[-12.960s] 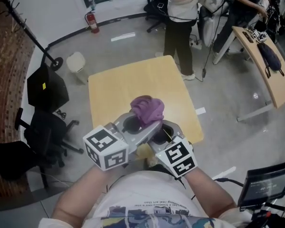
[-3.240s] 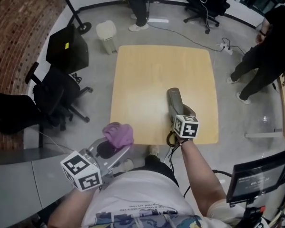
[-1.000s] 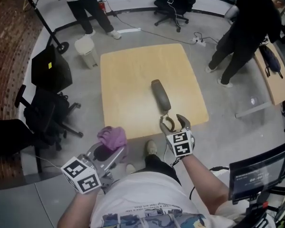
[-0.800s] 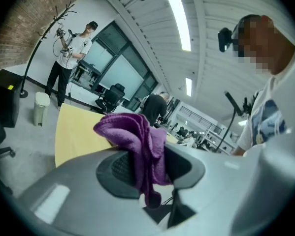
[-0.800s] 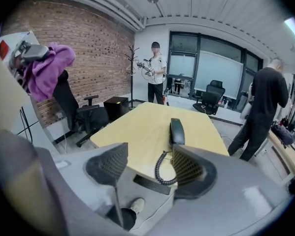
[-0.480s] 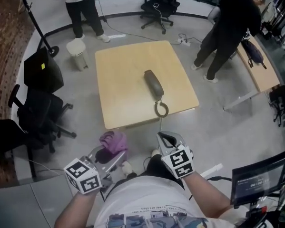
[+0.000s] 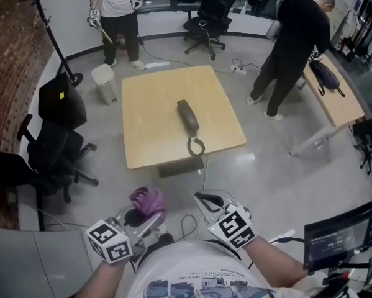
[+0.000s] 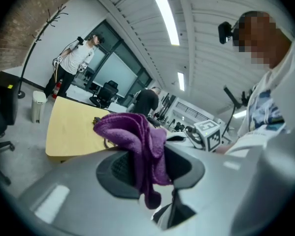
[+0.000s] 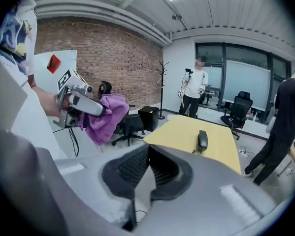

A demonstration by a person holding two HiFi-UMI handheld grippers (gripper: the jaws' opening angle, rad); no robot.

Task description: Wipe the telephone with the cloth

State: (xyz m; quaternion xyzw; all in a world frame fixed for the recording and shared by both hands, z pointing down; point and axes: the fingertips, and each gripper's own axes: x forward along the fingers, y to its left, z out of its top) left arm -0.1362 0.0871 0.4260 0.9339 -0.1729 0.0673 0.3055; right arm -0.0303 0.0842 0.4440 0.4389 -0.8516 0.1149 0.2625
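Observation:
The dark grey telephone handset (image 7: 187,117) lies on the square wooden table (image 7: 154,98), its coiled cord (image 7: 195,146) at the near edge; it shows small in the right gripper view (image 9: 202,139). My left gripper (image 7: 147,211) is shut on the purple cloth (image 7: 148,200), which bunches over its jaws (image 8: 137,146). The right gripper (image 7: 207,198) has just been closing and is shut with nothing between its jaws (image 9: 146,167). Both grippers are held near my body, well short of the table.
A black office chair (image 7: 52,157) and a black box (image 7: 61,101) stand left of the table, a white bin (image 7: 103,79) beyond. People stand behind (image 7: 118,11) and to the right (image 7: 291,42). Another desk (image 7: 335,98) is at the right, a monitor (image 7: 341,238) at lower right.
The right gripper has let go of the handset's cord, drawn back from the table edge toward my body and shut. The left gripper with the cloth shifted slightly. I have backed away from the table.

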